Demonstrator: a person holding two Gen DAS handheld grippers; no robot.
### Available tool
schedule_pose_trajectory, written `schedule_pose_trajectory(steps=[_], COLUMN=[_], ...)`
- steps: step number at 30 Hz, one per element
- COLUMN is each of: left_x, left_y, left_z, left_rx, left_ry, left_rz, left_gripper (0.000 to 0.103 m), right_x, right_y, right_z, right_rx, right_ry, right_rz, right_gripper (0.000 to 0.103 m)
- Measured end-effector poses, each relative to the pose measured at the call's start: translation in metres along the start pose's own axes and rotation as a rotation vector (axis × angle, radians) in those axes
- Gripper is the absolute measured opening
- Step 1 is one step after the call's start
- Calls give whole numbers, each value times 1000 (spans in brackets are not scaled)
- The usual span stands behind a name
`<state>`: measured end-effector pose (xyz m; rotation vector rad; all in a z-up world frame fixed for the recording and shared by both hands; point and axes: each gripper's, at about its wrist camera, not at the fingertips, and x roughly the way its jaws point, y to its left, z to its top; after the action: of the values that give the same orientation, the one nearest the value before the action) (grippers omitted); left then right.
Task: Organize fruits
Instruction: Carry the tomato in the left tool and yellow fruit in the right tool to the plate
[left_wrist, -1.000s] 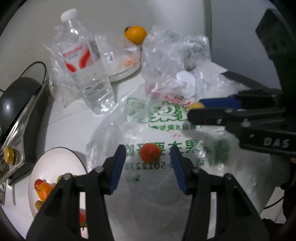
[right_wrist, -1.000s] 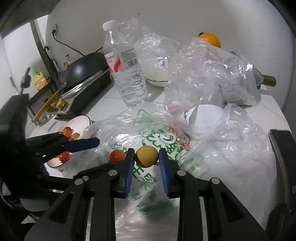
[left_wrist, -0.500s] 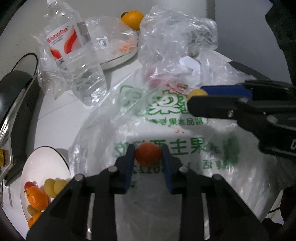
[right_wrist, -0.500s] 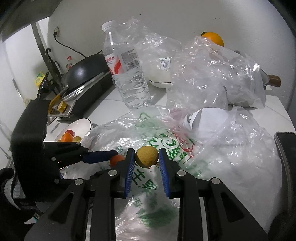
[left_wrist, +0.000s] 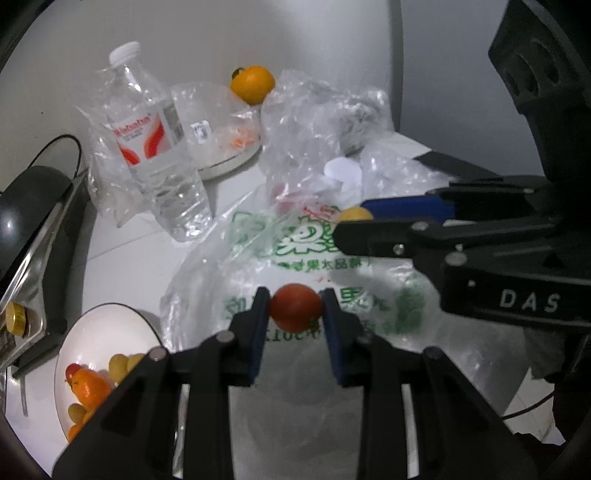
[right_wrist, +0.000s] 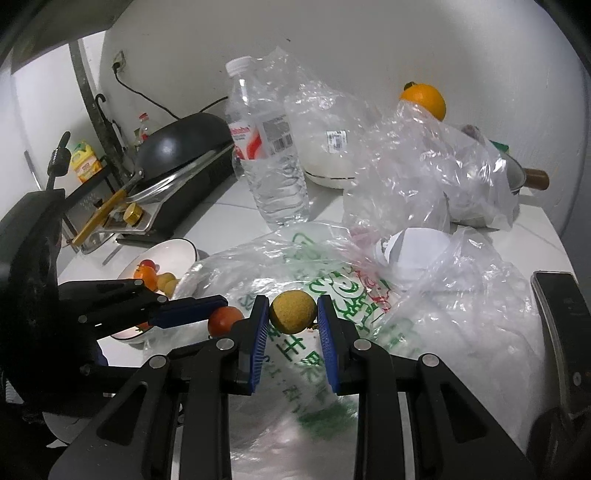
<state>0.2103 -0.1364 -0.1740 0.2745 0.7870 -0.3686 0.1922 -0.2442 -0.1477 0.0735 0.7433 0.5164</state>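
Red fruit (left_wrist: 295, 307) sits pinched between the blue pads of the left gripper (left_wrist: 294, 310), held just above the printed plastic bag (left_wrist: 295, 243) — a cherry tomato by the look of it, though that is my guess. Over on the other side, the right gripper (right_wrist: 293, 314) is clamped on a dull yellow fruit (right_wrist: 293, 312), also clear of the bag. Both claws loaded, then, so the picking step looks finished and the carry is in hand.

Where to? The white bowl (left_wrist: 110, 325) near the left gripper's lower left already holds a mix of orange, yellow and red fruit, so it reads as the likely drop point. The next move calls for swinging each fruit over that rim and easing the grip gently; these are small, round and quick to roll.

Hard to read: the crumpled clear bags (right_wrist: 436, 170) veil whatever lies beneath them, the bowl is cut off by the left gripper's frame, and a large orange (right_wrist: 423, 99) at the back is half masked by plastic.
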Motion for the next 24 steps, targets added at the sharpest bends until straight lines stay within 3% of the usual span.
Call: schedule_pose_trajectory(steps=[13,24], left_x=[-50,-76], left_y=[13,44], left_z=[-17,-53], left_rx=[-40,-111], left_ry=[-71,-77], left_rz=[13,52], left_gripper=[29,29], right_x=[-19,-21], right_y=[40,83], right_z=[0,-1], right_rx=[-55,-113], right_ry=[-18,-6], right_rz=[-10,-4], right_gripper=[29,29])
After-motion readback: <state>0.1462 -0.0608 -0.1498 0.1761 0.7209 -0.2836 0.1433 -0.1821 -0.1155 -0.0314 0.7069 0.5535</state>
